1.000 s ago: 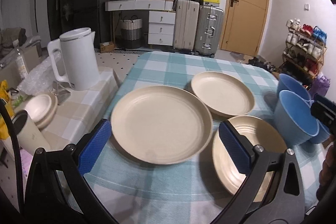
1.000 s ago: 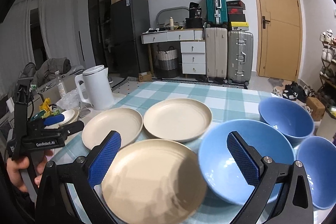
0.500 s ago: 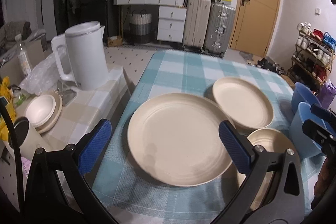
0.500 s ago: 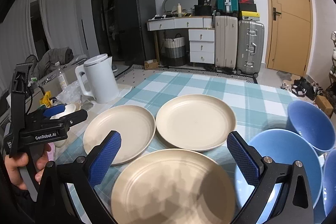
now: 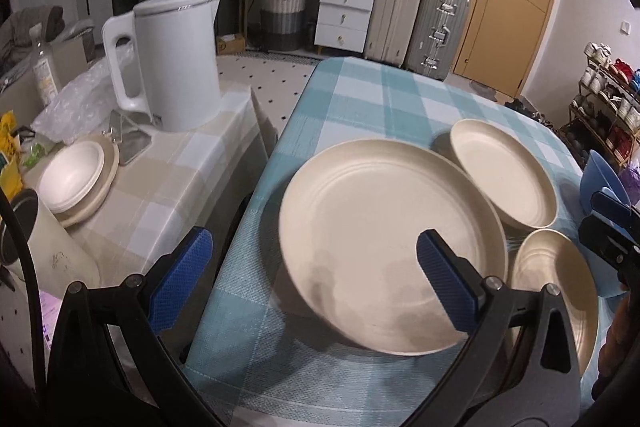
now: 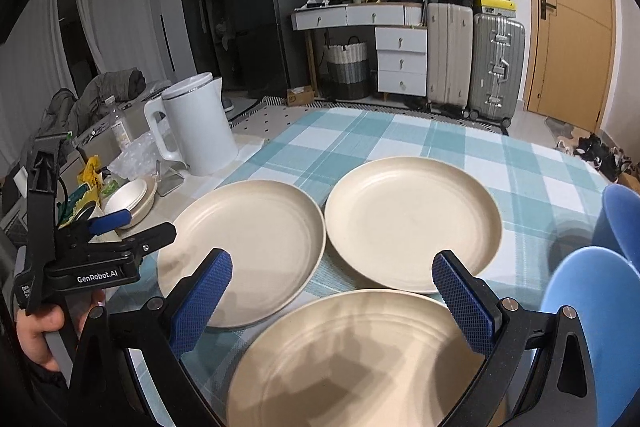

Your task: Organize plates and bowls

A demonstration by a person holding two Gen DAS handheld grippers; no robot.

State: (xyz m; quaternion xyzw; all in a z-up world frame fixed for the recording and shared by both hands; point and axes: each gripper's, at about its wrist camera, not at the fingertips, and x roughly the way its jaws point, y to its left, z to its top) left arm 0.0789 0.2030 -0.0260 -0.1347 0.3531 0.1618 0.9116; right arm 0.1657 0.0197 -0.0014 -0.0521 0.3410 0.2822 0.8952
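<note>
From here I'm looking at a bench with a teal-and-white checked cloth [image 6: 400, 143], and a lower beige-checked side table [image 5: 168, 187] at 9 o'clock carrying a white plastic electric kettle [image 5: 176, 59]. Back of the room has a white drawer unit [image 6: 400, 61], upright silver and teal suitcases [image 6: 496, 67] and a tan wooden door [image 6: 572, 15]. Only readable writing is "GenRobot.AI" on the left tongs [image 6: 120, 227], which hang over the bench's left edge, spread wide, holding nothing. Three round cream plates on the cloth: left plate [image 6: 248, 243], far plate [image 6: 412, 223], near plate [image 6: 360, 359]. Right tongs [image 6: 332, 303] gape wide above the near plate, empty. Blue bowls [image 6: 600, 311] sit at 3 o'clock.
</note>
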